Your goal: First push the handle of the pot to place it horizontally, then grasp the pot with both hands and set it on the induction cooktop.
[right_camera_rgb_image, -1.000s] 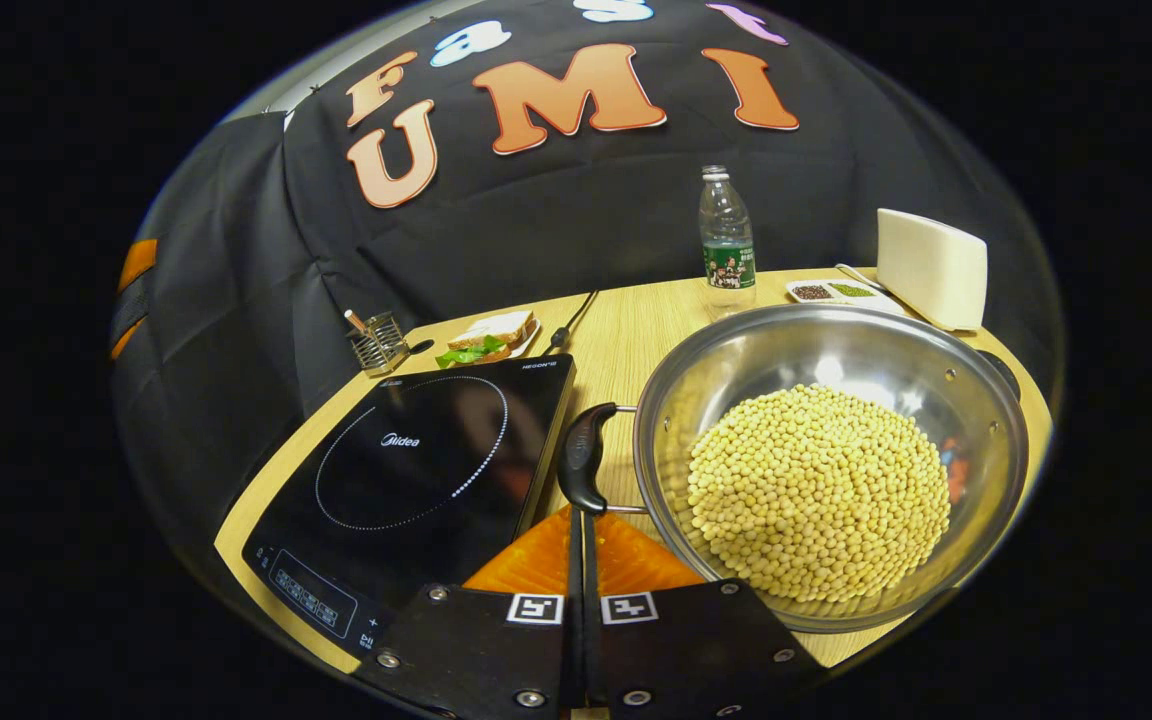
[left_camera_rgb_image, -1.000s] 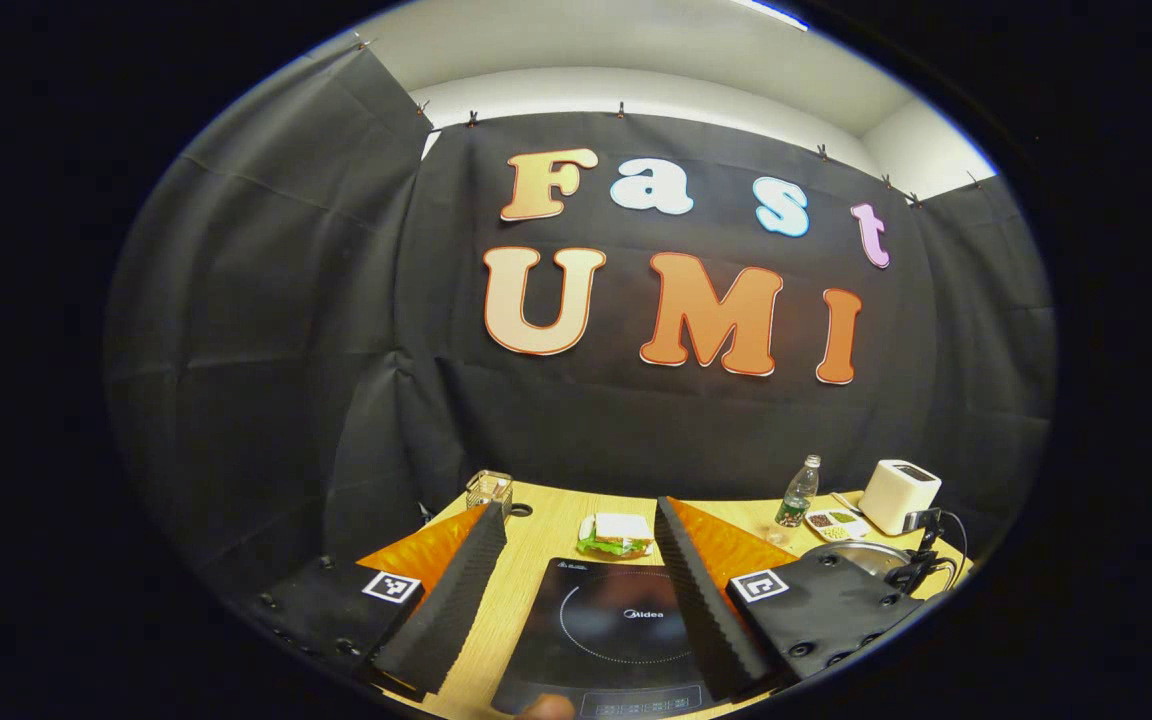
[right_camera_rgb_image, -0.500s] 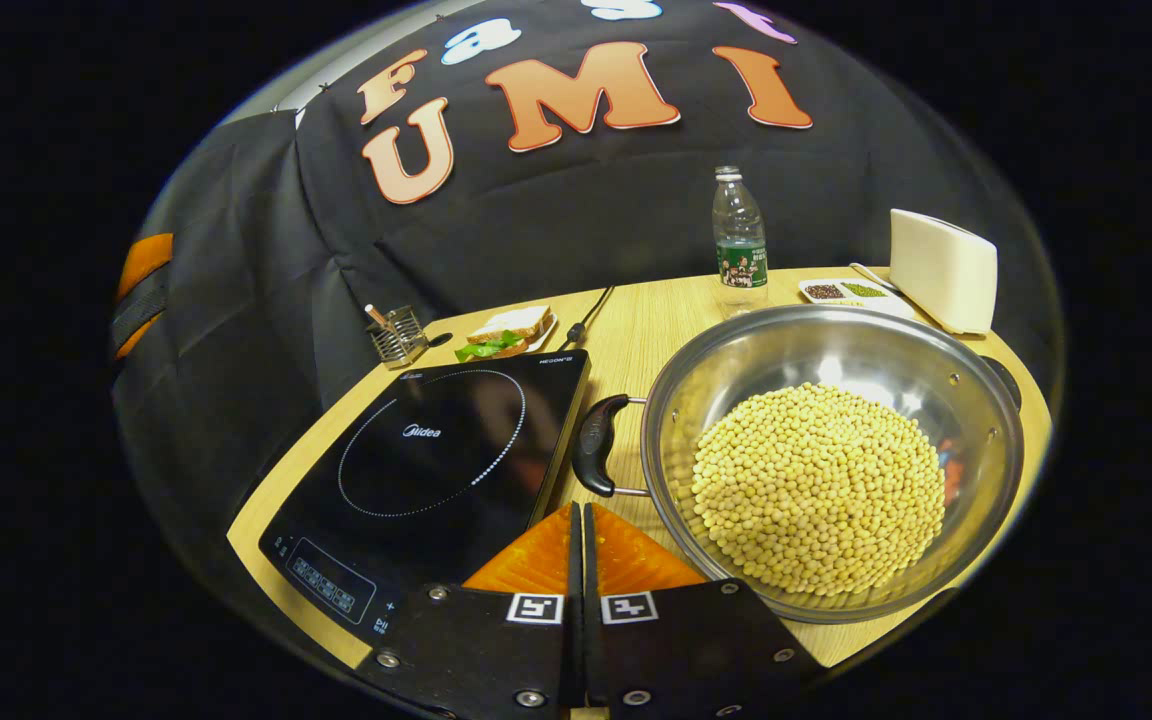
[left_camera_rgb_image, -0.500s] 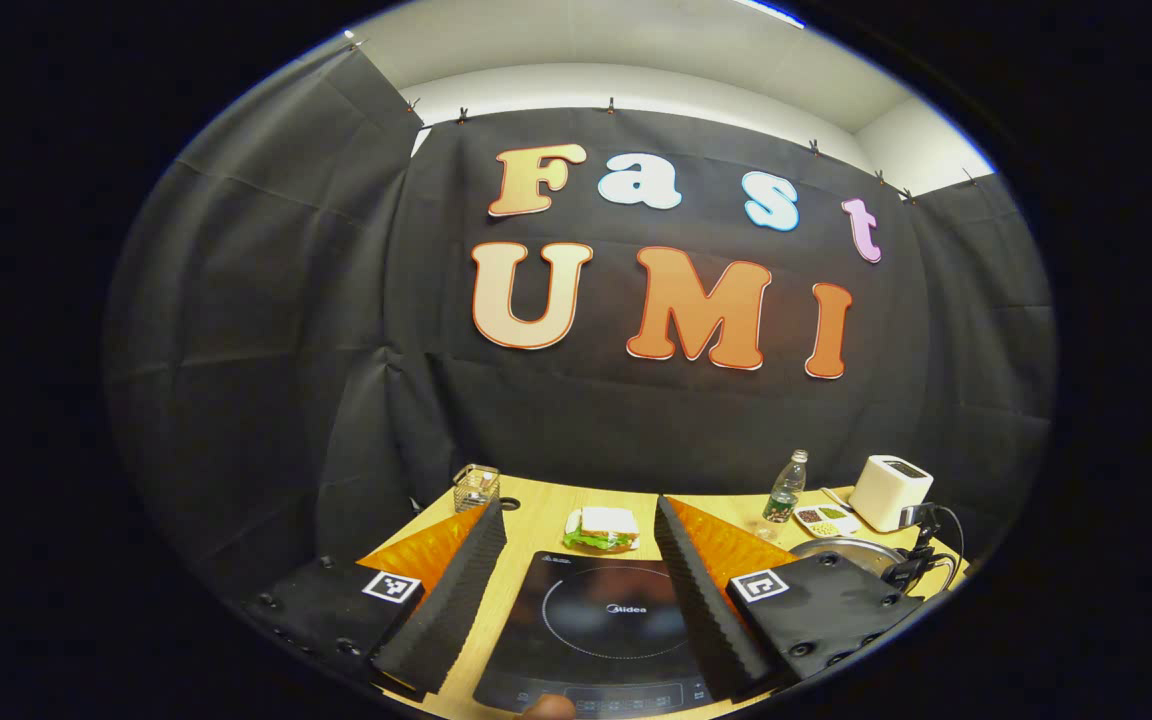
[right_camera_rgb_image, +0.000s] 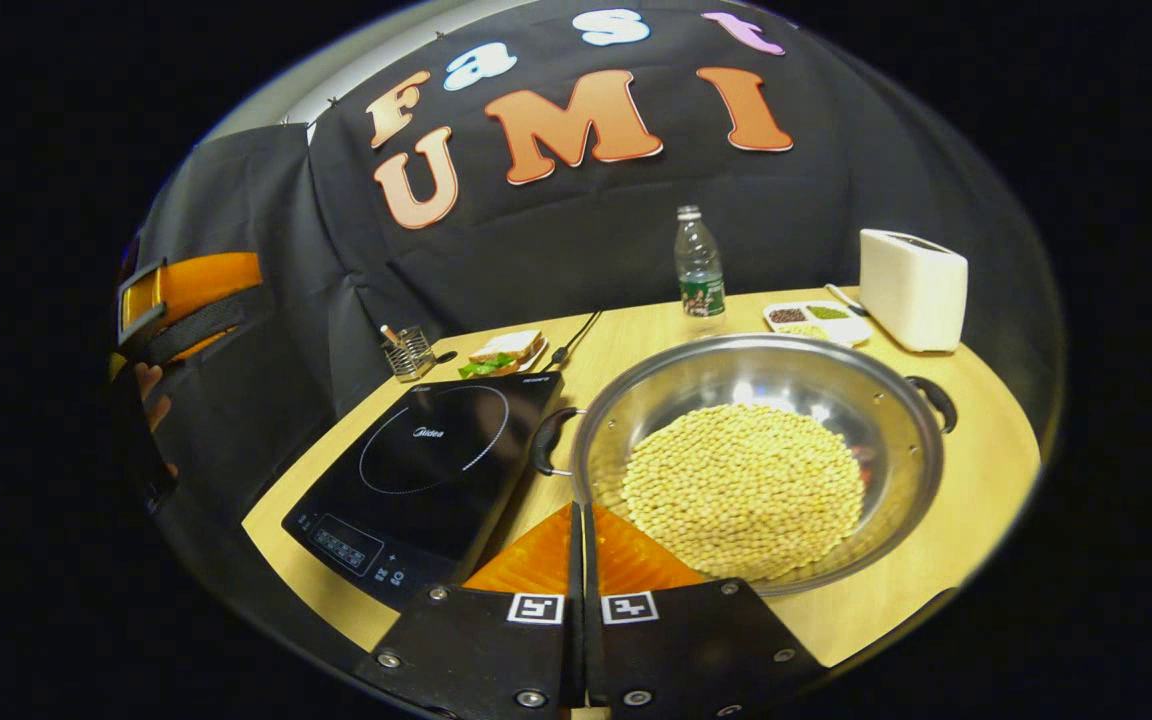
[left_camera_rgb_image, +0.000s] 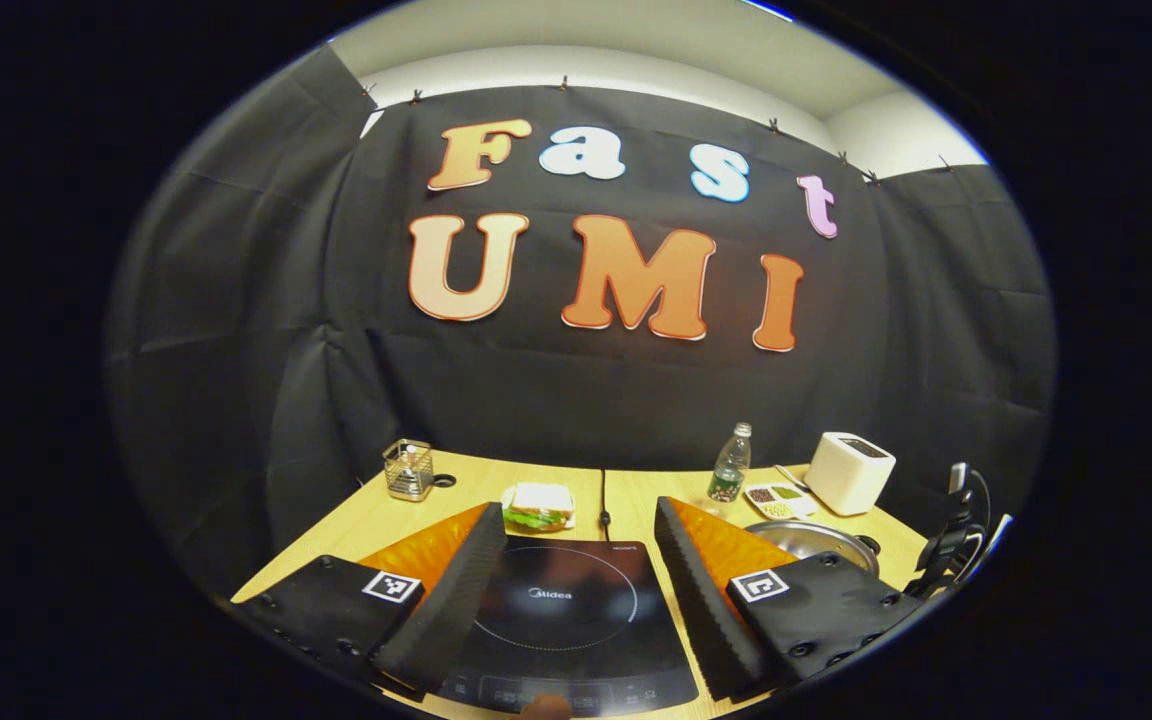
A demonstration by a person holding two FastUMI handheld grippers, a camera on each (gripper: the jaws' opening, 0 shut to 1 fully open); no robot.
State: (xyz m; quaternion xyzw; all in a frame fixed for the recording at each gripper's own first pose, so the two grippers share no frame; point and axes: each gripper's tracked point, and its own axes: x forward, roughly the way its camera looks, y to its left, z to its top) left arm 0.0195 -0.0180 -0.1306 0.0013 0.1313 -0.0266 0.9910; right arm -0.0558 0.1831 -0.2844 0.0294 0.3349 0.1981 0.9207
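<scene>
A steel pot heaped with yellow beans stands on the wooden table, right of the black induction cooktop. Its two black handles point left and right, the left one just off the cooktop's edge. My right gripper is shut and holds nothing, a short way in front of the left handle. My left gripper is open over the near part of the cooktop, with the pot off to its right. That gripper and the hand holding it also appear far left in the right gripper view.
Along the back of the table stand a wire holder, a sandwich, a water bottle, a small tray of spices and a white toaster. The cooktop's cable runs toward the wall.
My right gripper, whose tips were at the pot's left handle, has drawn back and up, still shut. My left gripper has pulled back, showing more of the table and cooktop.
</scene>
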